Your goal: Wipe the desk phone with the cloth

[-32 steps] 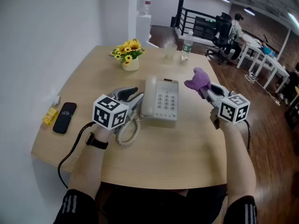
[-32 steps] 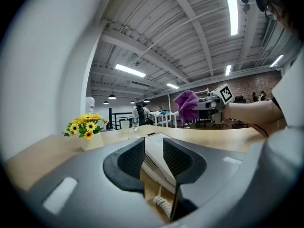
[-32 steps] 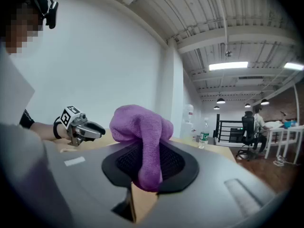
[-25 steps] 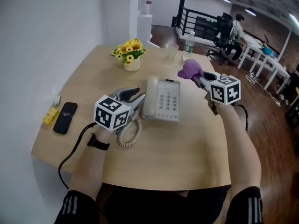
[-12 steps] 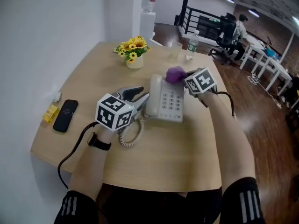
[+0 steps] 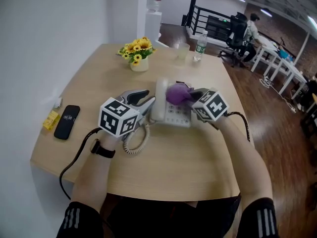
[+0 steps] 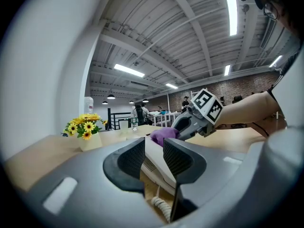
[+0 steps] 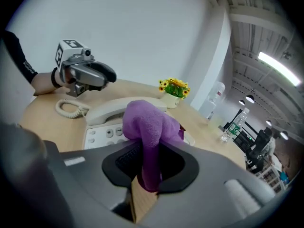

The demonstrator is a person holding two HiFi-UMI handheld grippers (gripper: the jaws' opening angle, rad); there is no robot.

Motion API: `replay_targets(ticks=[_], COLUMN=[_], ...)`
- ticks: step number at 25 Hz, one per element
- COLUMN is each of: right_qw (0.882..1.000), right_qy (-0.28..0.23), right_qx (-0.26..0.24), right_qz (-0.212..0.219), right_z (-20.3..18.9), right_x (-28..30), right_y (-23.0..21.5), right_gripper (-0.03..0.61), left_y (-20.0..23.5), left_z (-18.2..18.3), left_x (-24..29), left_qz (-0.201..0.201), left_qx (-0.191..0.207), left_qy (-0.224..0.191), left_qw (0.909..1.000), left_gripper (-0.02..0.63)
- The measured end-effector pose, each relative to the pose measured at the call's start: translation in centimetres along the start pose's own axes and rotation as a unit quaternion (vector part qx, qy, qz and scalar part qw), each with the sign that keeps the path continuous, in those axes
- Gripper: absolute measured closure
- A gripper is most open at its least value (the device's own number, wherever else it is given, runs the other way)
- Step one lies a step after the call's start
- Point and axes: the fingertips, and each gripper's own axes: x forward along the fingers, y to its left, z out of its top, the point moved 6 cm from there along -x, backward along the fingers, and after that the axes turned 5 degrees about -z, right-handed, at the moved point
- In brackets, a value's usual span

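Mid-frame on the wooden table (image 6: 173, 157) sits the white plastic desk phone (image 6: 174, 115). The right gripper (image 6: 191, 97) has its fingers clenched on a fuzzy purple cloth (image 6: 177, 93) over the keypad. The left gripper (image 6: 141, 99), fingers slightly parted and empty, crowds the handset (image 6: 159, 102).

Cloth (image 6: 177, 93) purple; phone (image 6: 174, 115) wht; flowers (image 6: 134, 50) ylw.

White wall (image 6: 49, 33) at left; dark wooden floor (image 6: 277, 133); black railing (image 6: 215, 26); white desks (image 6: 270, 51) behind; strip lights (image 7: 231, 8) overhead

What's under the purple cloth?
The desk phone. The purple cloth, pinched in the right gripper, is over its keypad. Part of the keypad shows beside the cloth; the part right beneath is covered.
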Motion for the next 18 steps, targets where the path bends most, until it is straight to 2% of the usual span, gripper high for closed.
replay_targets(ticks=[7,12,15,18], right_qw=[0.999,0.997,0.995,0.996], right_qy=[-0.024,-0.029,-0.024,-0.031], right_qx=[-0.011,-0.037,-0.053,-0.054], right_qz=[0.047,0.067,0.079,0.069], right_z=[-2.0,-3.2,-3.4,-2.4], right_x=[-3.5,-5.5,-6.1,-6.4], right_y=[5.0,8.5,9.5,8.6], right_gripper=[0.500,0.499,0.499,0.499], left_y=[-0.3,-0.2,-0.1,-0.1], left_z=[0.0,0.1,0.1,0.2], left_x=[0.2,0.1,0.0,0.0], left_qz=[-0.001,0.003,0.004,0.004], left_qx=[0.006,0.007,0.005,0.005], left_qy=[0.006,0.004,0.003,0.002], left_qw=[1.0000,1.0000,1.0000,1.0000], left_gripper=[0.500,0.500,0.500,0.500])
